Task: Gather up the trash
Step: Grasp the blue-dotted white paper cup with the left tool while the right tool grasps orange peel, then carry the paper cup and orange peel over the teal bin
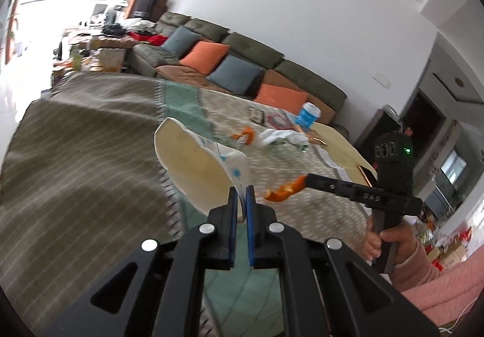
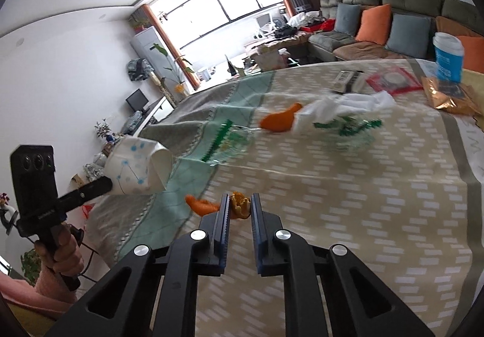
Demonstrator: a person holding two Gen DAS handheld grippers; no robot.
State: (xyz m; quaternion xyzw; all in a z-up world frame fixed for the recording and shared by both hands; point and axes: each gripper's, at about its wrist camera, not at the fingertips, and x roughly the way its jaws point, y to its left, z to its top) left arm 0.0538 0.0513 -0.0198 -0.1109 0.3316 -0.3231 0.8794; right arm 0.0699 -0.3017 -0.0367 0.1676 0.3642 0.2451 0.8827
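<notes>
A white paper cup (image 1: 199,161) with blue dot-and-line print hangs in the air, pinched at its wall by my left gripper (image 1: 242,197), which is shut on it. From the right wrist view the same cup (image 2: 136,167) sticks out sideways from the left gripper (image 2: 110,185) over the table's left edge. My right gripper (image 2: 240,203) is shut on a curled orange peel (image 2: 240,206), one end of which pokes out to the left. From the left wrist view this peel (image 1: 284,191) dangles from the right gripper (image 1: 308,178) above the cloth.
On the patterned tablecloth (image 2: 363,200) lie a second orange peel (image 2: 279,120), a crumpled white tissue (image 2: 348,107), a clear wrapper with green print (image 2: 348,128), a red packet (image 2: 393,79), a gold snack bag (image 2: 450,94) and a blue lidded cup (image 2: 449,55). A sofa (image 1: 242,46) stands behind.
</notes>
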